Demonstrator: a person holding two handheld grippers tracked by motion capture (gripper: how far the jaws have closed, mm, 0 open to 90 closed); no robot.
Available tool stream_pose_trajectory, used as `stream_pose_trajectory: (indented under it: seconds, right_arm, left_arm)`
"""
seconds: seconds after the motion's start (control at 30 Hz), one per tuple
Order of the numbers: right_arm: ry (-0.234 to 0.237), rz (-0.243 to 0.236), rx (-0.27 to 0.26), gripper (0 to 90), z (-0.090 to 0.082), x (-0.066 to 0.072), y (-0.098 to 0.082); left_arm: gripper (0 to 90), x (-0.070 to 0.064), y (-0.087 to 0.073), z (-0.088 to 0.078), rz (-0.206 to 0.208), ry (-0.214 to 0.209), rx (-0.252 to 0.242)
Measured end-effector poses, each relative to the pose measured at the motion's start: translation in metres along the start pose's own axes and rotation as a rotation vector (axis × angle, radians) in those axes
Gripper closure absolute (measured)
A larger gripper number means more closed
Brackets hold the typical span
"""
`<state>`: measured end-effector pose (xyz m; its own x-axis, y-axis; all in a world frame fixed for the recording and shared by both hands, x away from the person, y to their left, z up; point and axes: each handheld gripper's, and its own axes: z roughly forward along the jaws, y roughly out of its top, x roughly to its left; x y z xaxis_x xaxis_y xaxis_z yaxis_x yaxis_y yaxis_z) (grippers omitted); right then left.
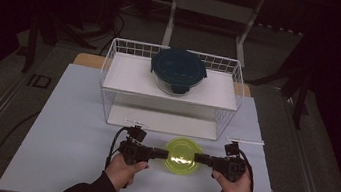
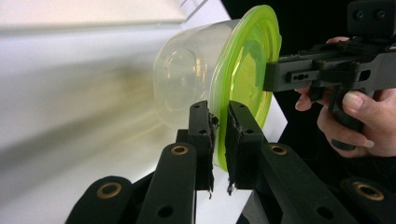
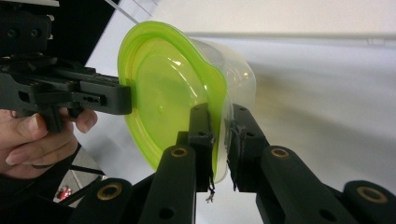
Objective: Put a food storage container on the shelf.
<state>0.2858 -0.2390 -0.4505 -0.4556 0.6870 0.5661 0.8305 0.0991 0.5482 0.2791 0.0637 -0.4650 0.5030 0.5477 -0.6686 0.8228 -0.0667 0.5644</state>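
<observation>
The clear tub with the green lid (image 1: 181, 156) hangs between the two tools, over the near middle of the counter (image 1: 68, 127), just in front of the open side of the wire rack (image 1: 112, 67). In the high view its lid faces up at the camera. The left tool (image 1: 161, 154) comes at it from the left and the right tool (image 1: 200, 158) from the right, so the two sit on opposite ends of one line across the tub, parallel to the counter's near edge.

In the left gripper view the left tool's jaws (image 2: 219, 130) are clamped on the lid's rim, one pad (image 2: 203, 126) on the tub side and the other on the lid's top face. The right gripper view shows the same grip mirrored: the right tool (image 3: 218, 128) pinches the rim with the lid edge pressed between its pads.

The relation that matters is straight ahead: the rack lies beyond the tub, toward the far edge of the counter, with a bare lower shelf (image 1: 165, 121) level with the tools and an upper shelf carrying a glass bowl with a dark lid (image 1: 178, 70). Both hands are equally near, so I judge any carry forward has to be shared, the two grips moving together or the rim could twist out of one.
</observation>
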Motion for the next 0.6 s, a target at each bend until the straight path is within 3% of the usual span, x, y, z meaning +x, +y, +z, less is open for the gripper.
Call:
stream_pose_trajectory:
  seconds: [0.1,0.6]
  right_arm:
    - [0.006,-0.022,-0.018,80.5,-0.007,0.011,0.006]
    - [0.035,-0.104,-0.092,80.5,-0.037,0.056,0.038]
  left_arm:
    - [80.7,-0.009,0.006,-0.010,0.032,0.009,-0.014]
    - [81.0,-0.045,0.039,-0.059,0.117,-0.004,-0.083]
